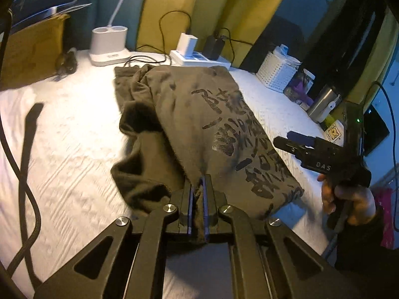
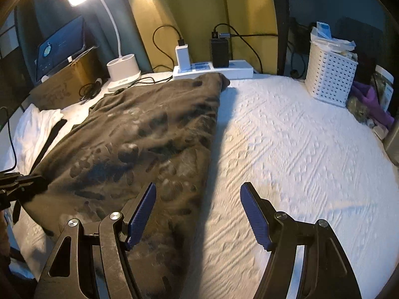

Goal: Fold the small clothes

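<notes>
A dark olive-brown shirt point(image 1: 199, 124) with black printed characters lies partly folded on the white textured table cover point(image 1: 69, 149). My left gripper point(image 1: 198, 186) is shut on the shirt's near edge, with cloth pinched between its blue pads. My right gripper point(image 1: 286, 140) shows at the right of the left wrist view, held off the shirt's right edge. In the right wrist view the right gripper point(image 2: 198, 194) is open and empty, its left finger over the shirt point(image 2: 139, 139) and its right finger over bare cover point(image 2: 299, 149).
Along the back stand a white lamp base point(image 2: 123, 73), a white power strip with chargers point(image 2: 212, 68), a white perforated basket point(image 2: 329, 74), a cardboard box point(image 2: 64, 84) and a metal cup point(image 1: 323, 102). A black cable point(image 1: 22, 174) hangs at the left.
</notes>
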Demonstrator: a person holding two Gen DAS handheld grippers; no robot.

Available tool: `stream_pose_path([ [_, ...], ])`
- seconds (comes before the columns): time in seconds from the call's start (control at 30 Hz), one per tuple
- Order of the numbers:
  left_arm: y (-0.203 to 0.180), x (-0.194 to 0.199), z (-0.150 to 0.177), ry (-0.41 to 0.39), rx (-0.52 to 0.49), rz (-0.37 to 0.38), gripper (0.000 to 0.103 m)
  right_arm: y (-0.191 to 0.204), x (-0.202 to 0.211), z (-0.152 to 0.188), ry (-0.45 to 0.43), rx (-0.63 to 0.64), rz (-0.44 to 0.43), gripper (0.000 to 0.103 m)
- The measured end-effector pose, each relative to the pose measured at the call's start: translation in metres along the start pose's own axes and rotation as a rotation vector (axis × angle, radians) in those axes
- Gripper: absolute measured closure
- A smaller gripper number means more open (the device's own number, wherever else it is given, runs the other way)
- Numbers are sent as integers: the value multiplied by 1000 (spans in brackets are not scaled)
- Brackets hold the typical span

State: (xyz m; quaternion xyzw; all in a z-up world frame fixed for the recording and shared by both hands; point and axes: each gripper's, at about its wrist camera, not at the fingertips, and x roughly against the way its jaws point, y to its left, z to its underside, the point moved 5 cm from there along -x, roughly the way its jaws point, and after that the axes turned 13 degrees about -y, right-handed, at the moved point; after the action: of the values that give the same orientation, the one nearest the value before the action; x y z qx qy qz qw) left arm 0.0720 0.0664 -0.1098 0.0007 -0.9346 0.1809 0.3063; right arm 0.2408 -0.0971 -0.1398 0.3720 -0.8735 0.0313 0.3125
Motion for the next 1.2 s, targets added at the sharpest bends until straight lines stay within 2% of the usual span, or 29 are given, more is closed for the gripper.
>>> stream_pose_path([
  [0.13, 12, -7, 17, 43, 49, -17, 98, 11, 9, 23, 33, -6, -18, 31],
  [0.23, 14, -7, 22, 59, 86, -19, 95, 17, 15, 43, 65, -58, -46, 31],
  [0.27, 14, -7, 23, 64, 84, -20, 93, 18, 17, 46, 64, -75, -59, 36],
  [0.3, 13, -6, 24, 63, 74, -19, 93, 21, 19, 50, 61, -84, -77, 48],
  [0.33, 12, -5, 27, 62, 62, -21, 93, 25, 21, 54, 54, -76, -83, 68],
  [0.43, 13, -5, 34, 70, 70, -34, 93, 34, 28, 60, 43, -51, -75, 84],
  [0.57, 8, 8, 35, 46, 55, -36, 94, 48, 47, 63, 39, -1, -57, 88],
  [0.67, 14, 8, 45, 65, 67, -49, 94, 52, 50, 76, 48, 10, -31, 88],
  [0.83, 13, 15, 44, 70, 50, -48, 94, 50, 52, 75, 52, 18, -5, 87],
  [0.9, 13, 19, 41, 70, 59, -43, 94, 50, 53, 75, 62, 29, 5, 81],
  [0.93, 13, 22, 39, 68, 61, -41, 94, 48, 54, 76, 66, 31, 10, 76],
  [1.0, 13, 27, 34, 57, 50, -52, 94, 43, 56, 76, 75, 29, 36, 58],
  [1.03, 13, 29, 32, 50, 46, -54, 93, 40, 58, 76, 78, 22, 47, 43],
  [1.07, 11, 30, 28, 40, 41, -56, 93, 35, 60, 76, 78, 12, 51, 33],
  [1.1, 10, 30, 24, 29, 30, -65, 93, 32, 61, 75, 74, 9, 51, 33],
  [1.13, 9, 29, 21, 22, 18, -77, 90, 29, 61, 74, 73, 11, 54, 33],
  [1.17, 8, 27, 17, 16, 3, -96, 74, 27, 61, 71, 70, 14, 57, 33],
  [1.2, 7, 26, 13, 8, -4, -106, 65, 25, 61, 70, 69, 15, 56, 33],
])
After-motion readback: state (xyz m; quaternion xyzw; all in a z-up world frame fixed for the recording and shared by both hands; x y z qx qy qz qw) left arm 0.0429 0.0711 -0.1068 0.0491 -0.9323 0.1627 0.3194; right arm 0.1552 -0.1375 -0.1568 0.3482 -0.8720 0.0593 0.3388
